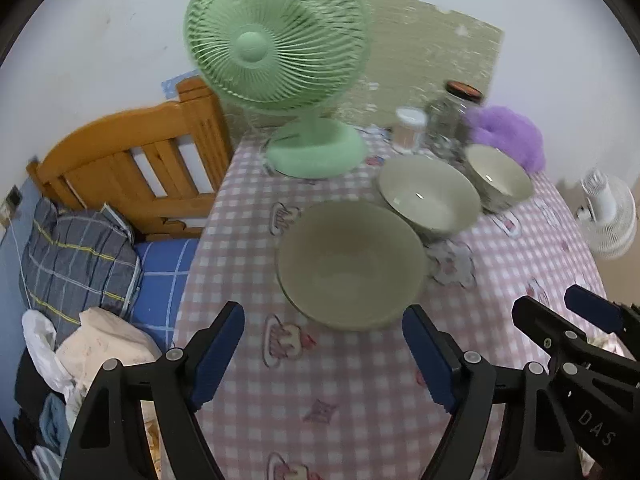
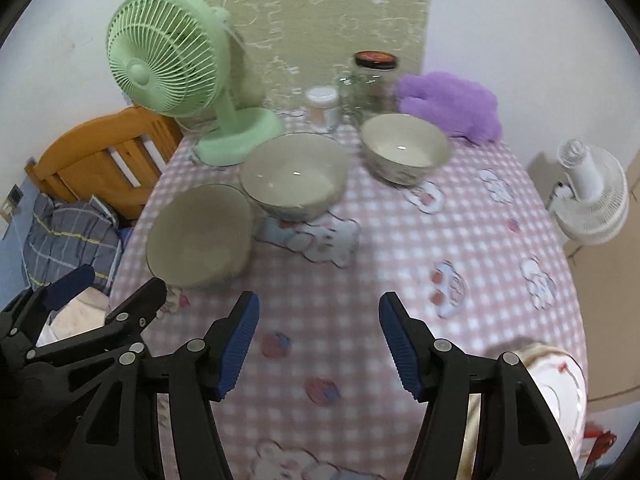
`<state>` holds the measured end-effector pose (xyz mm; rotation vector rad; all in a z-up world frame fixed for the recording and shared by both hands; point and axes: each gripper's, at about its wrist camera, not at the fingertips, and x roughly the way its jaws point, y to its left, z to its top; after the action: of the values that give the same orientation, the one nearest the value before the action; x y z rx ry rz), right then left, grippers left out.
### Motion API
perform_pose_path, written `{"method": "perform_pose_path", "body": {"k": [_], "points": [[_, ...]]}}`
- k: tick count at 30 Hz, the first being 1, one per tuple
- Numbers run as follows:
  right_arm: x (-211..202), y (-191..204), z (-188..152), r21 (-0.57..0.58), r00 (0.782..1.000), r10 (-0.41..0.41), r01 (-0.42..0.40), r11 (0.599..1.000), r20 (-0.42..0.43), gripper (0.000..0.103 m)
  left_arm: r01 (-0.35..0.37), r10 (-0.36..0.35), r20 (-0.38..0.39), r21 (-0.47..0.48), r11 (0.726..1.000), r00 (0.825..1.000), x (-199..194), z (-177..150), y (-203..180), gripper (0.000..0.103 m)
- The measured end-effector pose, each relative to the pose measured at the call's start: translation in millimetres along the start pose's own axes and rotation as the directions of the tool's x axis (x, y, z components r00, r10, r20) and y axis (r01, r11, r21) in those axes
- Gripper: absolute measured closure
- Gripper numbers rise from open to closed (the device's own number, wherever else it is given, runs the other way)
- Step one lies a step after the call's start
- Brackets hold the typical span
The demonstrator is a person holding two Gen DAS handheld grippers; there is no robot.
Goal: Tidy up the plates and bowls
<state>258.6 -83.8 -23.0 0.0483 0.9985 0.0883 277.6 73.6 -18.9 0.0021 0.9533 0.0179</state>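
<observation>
a table covered with a pink-and-white checked cloth printed with cartoon bears [image 2: 400,264] carries everything. a pale green plastic desk fan [image 1: 276,40] stands at its far left corner, beside an orange wooden bed headboard [image 1: 132,172]. three glazed cream-green bowls run in a diagonal row: the largest, shallow bowl [image 1: 352,264] nearest the left edge, a medium bowl [image 1: 430,196] just beside it, their rims close or touching, and the smallest, deeper bowl [image 2: 406,148] a little apart to the right, in front of a fluffy purple mitt [image 2: 452,106]. behind the bowls stand a clear glass jar with a dark lid [image 2: 374,84] and a small white-capped container [image 2: 322,106]. the left gripper [image 1: 324,356] hovers before the largest bowl, blue-padded fingers spread wide, holding nothing. the right gripper [image 2: 318,344] is likewise wide open and empty over bare cloth.
</observation>
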Motion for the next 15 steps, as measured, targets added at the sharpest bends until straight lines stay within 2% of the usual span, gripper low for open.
{"method": "perform_pose_path", "body": {"k": [6, 15], "points": [[33, 18, 29, 0.041, 0.999, 0.019, -0.021, 0.999, 0.037, 0.037, -0.028, 0.028, 0.014, -0.02, 0.999, 1.0, 33, 23, 20, 0.022], [82, 36, 48, 0.057, 1.0, 0.011, -0.011, 0.998, -0.002, 0.038, 0.005, -0.004, -0.035, 0.009, 1.0, 0.999, 80, 30, 28, 0.048]]}}
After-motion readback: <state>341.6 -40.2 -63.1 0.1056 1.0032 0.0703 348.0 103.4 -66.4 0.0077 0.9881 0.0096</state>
